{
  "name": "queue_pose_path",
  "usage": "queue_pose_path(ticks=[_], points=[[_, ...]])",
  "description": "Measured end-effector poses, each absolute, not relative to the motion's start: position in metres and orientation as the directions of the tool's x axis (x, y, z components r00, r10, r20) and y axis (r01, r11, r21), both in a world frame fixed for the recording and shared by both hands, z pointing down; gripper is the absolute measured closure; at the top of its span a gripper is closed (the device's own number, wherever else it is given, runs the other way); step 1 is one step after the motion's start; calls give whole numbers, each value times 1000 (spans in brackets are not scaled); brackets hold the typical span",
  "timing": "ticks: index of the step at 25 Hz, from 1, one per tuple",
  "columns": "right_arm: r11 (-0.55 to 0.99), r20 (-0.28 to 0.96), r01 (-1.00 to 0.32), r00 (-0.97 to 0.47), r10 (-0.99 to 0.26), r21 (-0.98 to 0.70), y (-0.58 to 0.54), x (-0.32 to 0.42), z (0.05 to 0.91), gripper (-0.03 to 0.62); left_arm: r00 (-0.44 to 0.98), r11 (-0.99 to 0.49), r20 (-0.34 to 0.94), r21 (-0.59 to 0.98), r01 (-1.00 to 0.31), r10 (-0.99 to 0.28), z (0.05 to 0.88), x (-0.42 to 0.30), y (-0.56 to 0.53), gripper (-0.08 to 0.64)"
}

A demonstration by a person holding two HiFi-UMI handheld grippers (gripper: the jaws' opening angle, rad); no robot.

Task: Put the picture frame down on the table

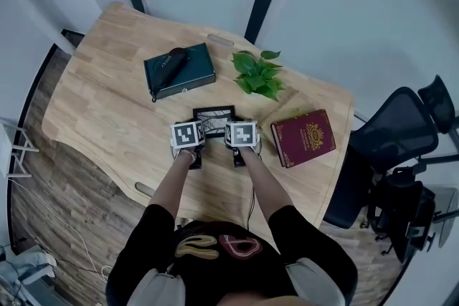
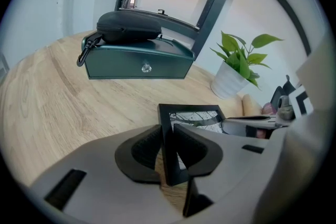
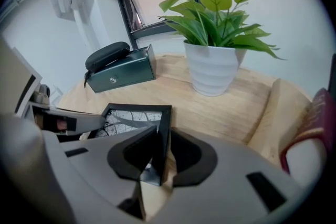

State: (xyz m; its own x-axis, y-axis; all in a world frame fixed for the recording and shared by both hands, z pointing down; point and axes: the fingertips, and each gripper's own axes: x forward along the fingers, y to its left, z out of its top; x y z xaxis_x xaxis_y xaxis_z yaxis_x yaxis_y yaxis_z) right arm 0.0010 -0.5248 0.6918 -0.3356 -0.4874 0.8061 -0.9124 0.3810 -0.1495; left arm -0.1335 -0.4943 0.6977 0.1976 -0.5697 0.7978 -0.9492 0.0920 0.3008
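Left claw: clenched on the left side rail of the black rectangular picture frame with the pale, dark-lined print, a pad against each face of the rail.
Right claw: clamped the same way on the frame's right side rail, close to its near corner.
Frame's place: held between your two claws over the pale wooden desk, print facing up. You cannot tell whether its near edge already touches the wood.
Landing spot: bare wood lies under the frame. The dark green box with the black pouch on top, the leafy green plant and the dark red book with gold ornament all stand apart from it.
Lowering: sink both hands together at one pace so the frame does not twist. Let one edge meet the wood, then lay the rest flat.
Release: loosen both claws only once the frame rests, and together. Draw back along the rails so the pads do not drag it.
Risk: one claw letting go early would probably swing the frame, so set it down softly.
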Motion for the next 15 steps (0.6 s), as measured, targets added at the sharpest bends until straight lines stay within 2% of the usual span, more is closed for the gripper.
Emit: queue_pose_path(ticks=[3, 6, 10, 15], points=[[343, 798, -923, -336, -501, -173, -527, 9, 693, 473, 152, 127, 795, 276, -953, -587, 697, -137, -494, 471], [289, 775, -927, -362, -519, -240, -530, 17, 693, 356, 72, 183, 756, 248, -951, -651, 688, -148, -498, 378], [303, 725, -901, -430, -538, -310, -523, 9, 680, 341, 70, 169, 704, 264, -949, -706, 668, -148, -502, 362], [302, 689, -918, -393, -609, -257, -503, 19, 654, 322, 79, 118, 630, 265, -957, -772, 633, -146, -494, 359]])
